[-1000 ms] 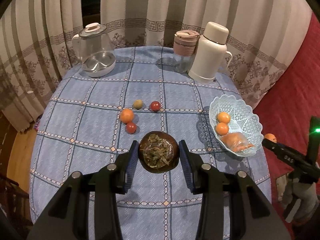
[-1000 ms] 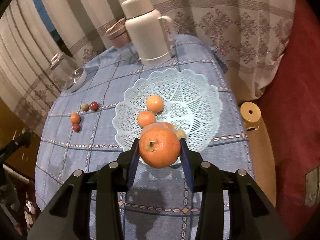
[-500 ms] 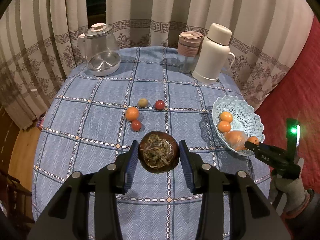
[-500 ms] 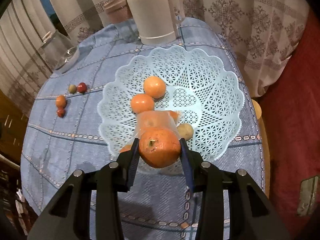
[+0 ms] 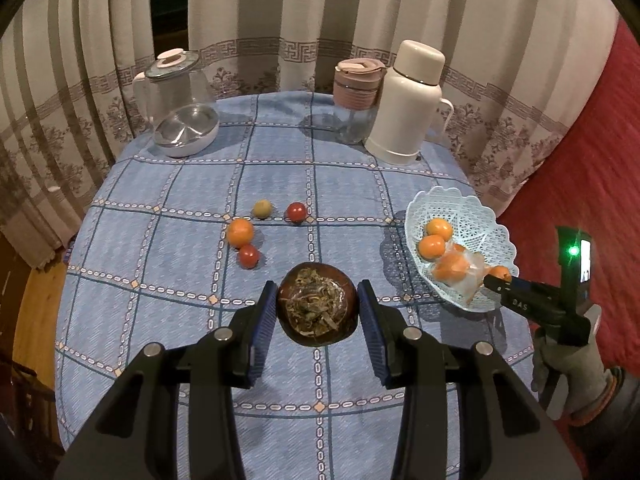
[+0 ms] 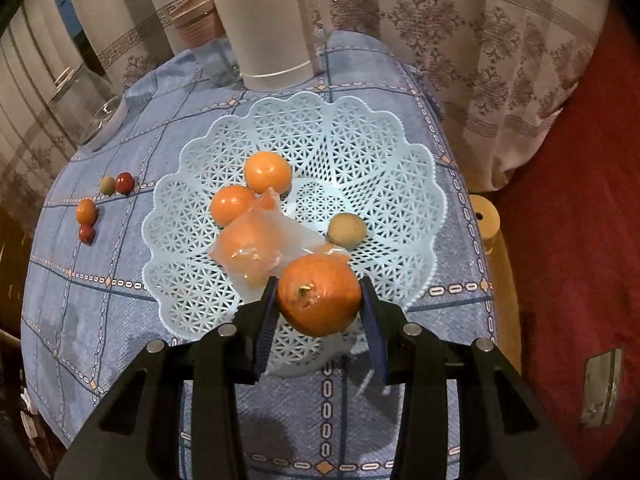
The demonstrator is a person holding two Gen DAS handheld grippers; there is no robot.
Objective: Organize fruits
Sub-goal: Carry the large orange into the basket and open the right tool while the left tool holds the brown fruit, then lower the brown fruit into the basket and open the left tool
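My right gripper [image 6: 319, 300] is shut on a large orange [image 6: 319, 295], held just over the near rim of the pale blue lattice basket [image 6: 360, 128]. Inside the basket lie two small oranges [image 6: 267, 172], a bagged orange [image 6: 252, 248] and a small tan fruit [image 6: 347, 231]. My left gripper [image 5: 317, 312] is shut on a dark brown fruit half [image 5: 317, 308] with shredded filling, above the table's front middle. Beyond it on the blue cloth sit an orange [image 5: 240, 232], two red fruits [image 5: 296, 212] and a greenish one [image 5: 262, 209]. The left wrist view shows the right gripper [image 5: 498, 276] at the basket [image 5: 472, 216].
At the table's far side stand a glass kettle [image 5: 180, 108], a pink-lidded cup [image 5: 356, 96] and a white thermos [image 5: 408, 104]. Curtains hang behind. A red sofa [image 5: 580, 184] and a wooden stool [image 6: 484, 220] lie off the right edge.
The right gripper has come down and forward with the orange, from short of the basket to over its near rim. The left gripper still holds the brown fruit half in about the same place.
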